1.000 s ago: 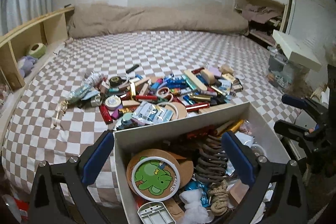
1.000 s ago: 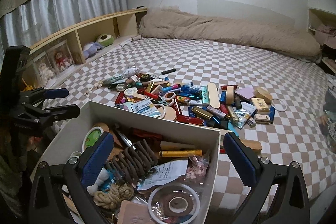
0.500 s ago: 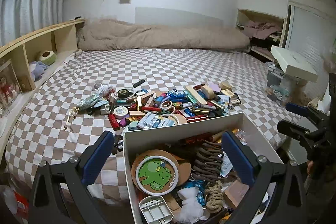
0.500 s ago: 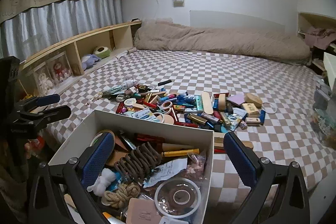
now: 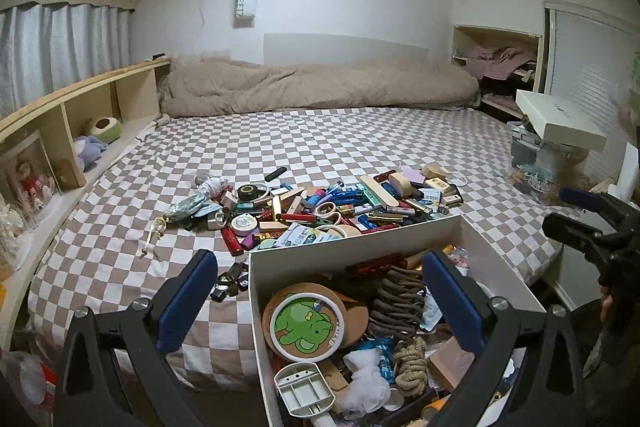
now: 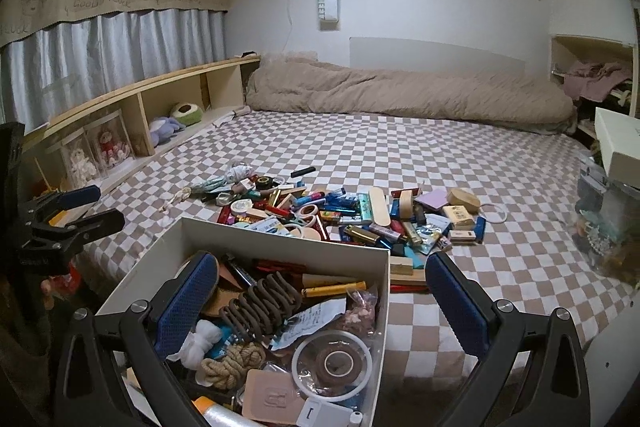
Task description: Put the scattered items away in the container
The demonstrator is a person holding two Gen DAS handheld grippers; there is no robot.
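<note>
Left claw (image 5: 316, 301) hangs wide open and empty over the white box (image 5: 352, 239), which sits on the checked bed (image 5: 360, 135); a pile (image 5: 320, 207) of small items lies just beyond.

Right claw (image 6: 322, 301), likewise spread and empty, hovers above the box (image 6: 280, 239), pile (image 6: 340, 211) beyond it.

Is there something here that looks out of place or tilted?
Yes. A white flat box rests tilted on a clear bin beside the bed. A few small dark items lie apart from the main pile.

Checkered bed (image 5: 320, 143) — white walls (image 5: 352, 7)
</note>
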